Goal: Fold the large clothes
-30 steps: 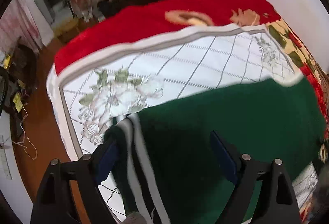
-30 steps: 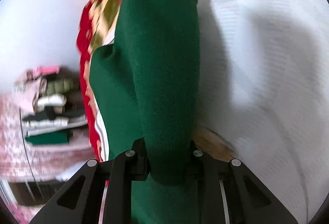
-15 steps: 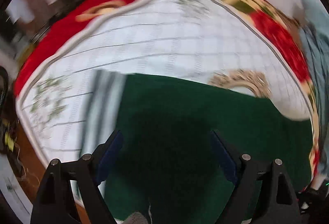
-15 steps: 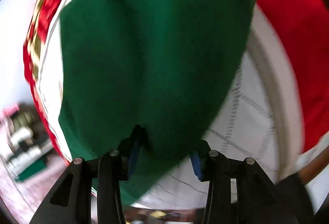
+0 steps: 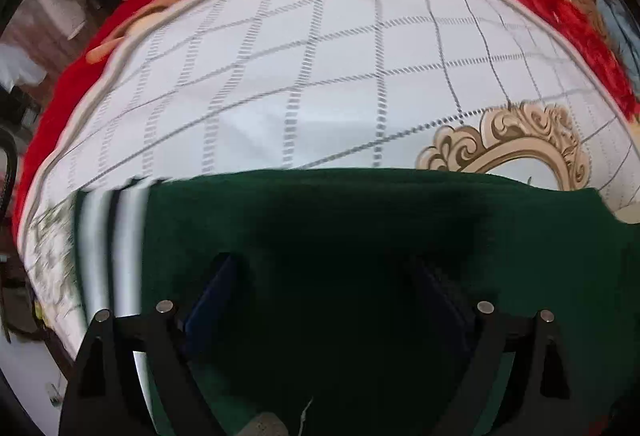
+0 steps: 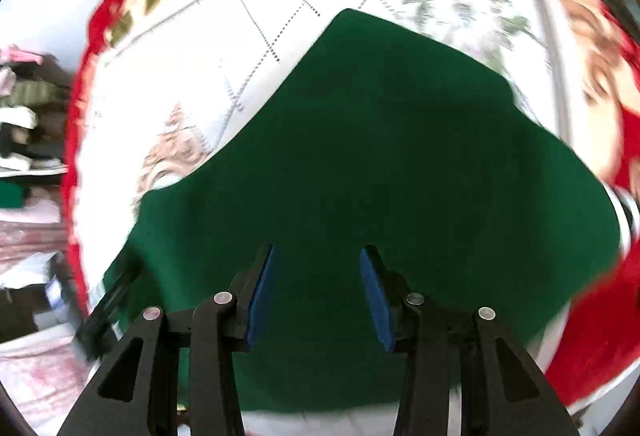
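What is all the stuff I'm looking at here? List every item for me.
Green garment: one, dark green with a white-and-black striped band, lying on the bed.
White sheet: one, white with grey grid and flower prints, under the garment.
Red blanket: one, red with floral pattern, beneath the sheet.
Stacked clothes: several, mixed colours, far left in the right wrist view.
Left hand-held gripper: one, black, open above the garment.
Right hand-held gripper: one, black with blue pads, open.

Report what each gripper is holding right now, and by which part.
Nothing is held. The left gripper and right gripper both stand open above the green garment, which lies on the white patterned sheet; no fabric sits between the blue pads.
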